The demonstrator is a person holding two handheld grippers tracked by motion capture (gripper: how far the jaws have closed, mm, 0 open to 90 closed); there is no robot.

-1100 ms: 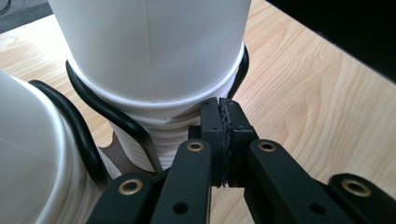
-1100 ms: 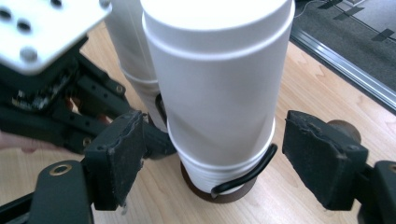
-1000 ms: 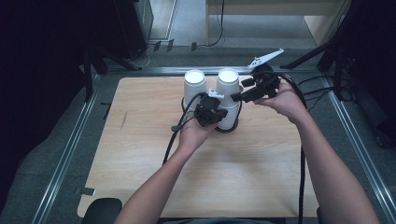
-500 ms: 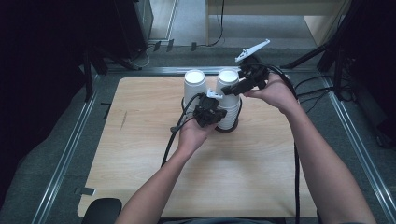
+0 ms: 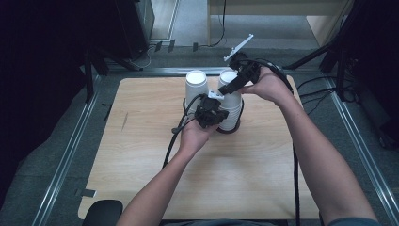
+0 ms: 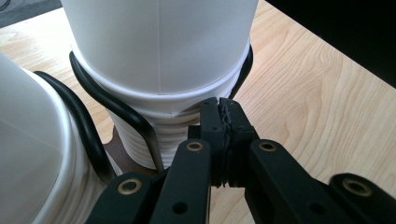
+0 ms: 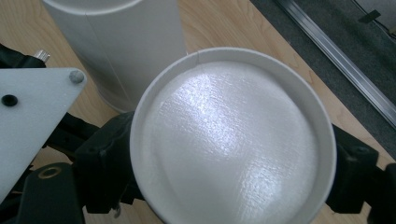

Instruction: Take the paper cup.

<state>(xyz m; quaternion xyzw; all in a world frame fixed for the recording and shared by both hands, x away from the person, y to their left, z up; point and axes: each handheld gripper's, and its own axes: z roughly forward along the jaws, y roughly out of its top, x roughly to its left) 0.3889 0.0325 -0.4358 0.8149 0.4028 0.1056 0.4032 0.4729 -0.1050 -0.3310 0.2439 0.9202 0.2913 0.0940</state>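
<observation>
Two stacks of upturned white paper cups stand in a black wire holder at the far middle of the wooden table. My right gripper comes down over the right stack. Its jaws have just been closing, and they now sit against both sides of the top cup. My left gripper is shut with nothing between its pads, just in front of that stack's lower rims. In the high view the left gripper is at the stack's near left side. The left stack stands free.
The left gripper's grey plate lies close beside the right gripper's jaws. Black cables trail over the table toward the person. Metal rails frame the table, and dark equipment stands beyond its far edge.
My right gripper has swung left from beside the right stack to over its top, its jaws now around the top cup. The left hand has kept still.
</observation>
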